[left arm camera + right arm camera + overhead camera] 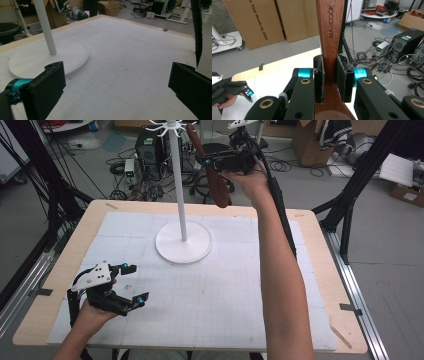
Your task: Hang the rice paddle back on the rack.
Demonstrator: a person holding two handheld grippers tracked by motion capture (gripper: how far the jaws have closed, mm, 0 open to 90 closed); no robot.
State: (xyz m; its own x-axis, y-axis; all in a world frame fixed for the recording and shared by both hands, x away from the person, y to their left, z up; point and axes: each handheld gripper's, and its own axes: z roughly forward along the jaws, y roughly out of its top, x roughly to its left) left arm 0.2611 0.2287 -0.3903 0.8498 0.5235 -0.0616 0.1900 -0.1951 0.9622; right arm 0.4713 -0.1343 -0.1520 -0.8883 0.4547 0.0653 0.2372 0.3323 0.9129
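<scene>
A dark brown wooden spoon [212, 175] marked MAXCOOK [330, 32] hangs in the air beside the white stand's pole [177, 180], handle up near the hooks at the top. My right gripper [207, 162] is shut on its handle, pads pressing both sides [330, 75]. The stand's round base [183, 242] sits on the white mat; it shows in the left gripper view as base [32, 60] and pole [46, 27]. My left gripper [134, 282] rests low at the mat's front left, jaws wide open [113, 85] with nothing between them.
The white gridded mat [210, 290] covers a wooden table [320, 270]. Black tripod legs [360, 175] stand at both sides. Cables, a computer case [147, 150] and cardboard boxes [259, 20] lie on the floor beyond the far edge.
</scene>
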